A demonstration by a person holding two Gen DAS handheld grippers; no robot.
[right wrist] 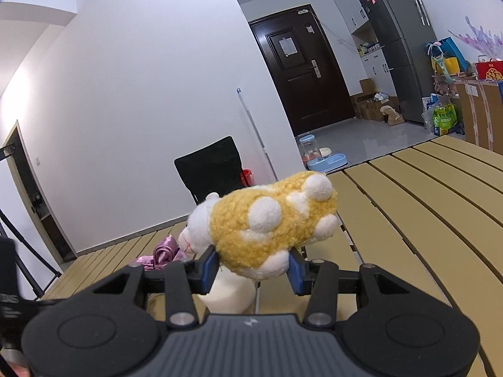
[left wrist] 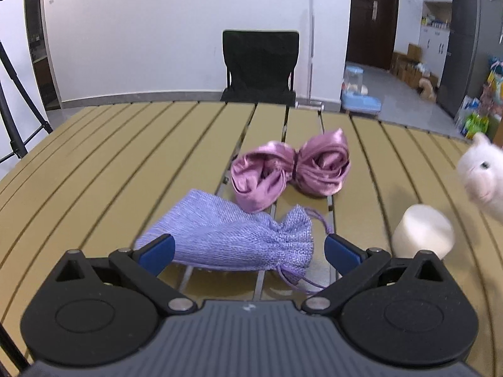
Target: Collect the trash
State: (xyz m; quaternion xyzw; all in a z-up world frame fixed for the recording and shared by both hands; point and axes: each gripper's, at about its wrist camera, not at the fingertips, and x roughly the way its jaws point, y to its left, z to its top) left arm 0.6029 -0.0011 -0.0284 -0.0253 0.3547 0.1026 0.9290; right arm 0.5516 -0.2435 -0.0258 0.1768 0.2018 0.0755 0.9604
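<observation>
A lilac drawstring pouch [left wrist: 232, 235] lies on the slatted table [left wrist: 110, 163], just ahead of my left gripper [left wrist: 248, 249], whose blue pads stand wide apart on either side of it without touching it. Behind the pouch sits a pink satin bow [left wrist: 290, 169]. A white cup [left wrist: 422, 231] stands to the right. My right gripper [right wrist: 253, 270] is shut on a yellow and white plush sheep [right wrist: 270, 223], held above the table [right wrist: 424, 194]. The sheep's white head [left wrist: 481, 172] shows at the right edge of the left wrist view. The white cup [right wrist: 231, 295] stands below the sheep.
A black folding chair [left wrist: 259, 66] stands past the far table edge, with a tripod [left wrist: 14, 106] at the left. Beyond are a dark door [right wrist: 301, 72], a fridge [right wrist: 399, 40], pet bowls [right wrist: 327, 158] and bags on the floor. The pink bow [right wrist: 163, 253] peeks out left of the sheep.
</observation>
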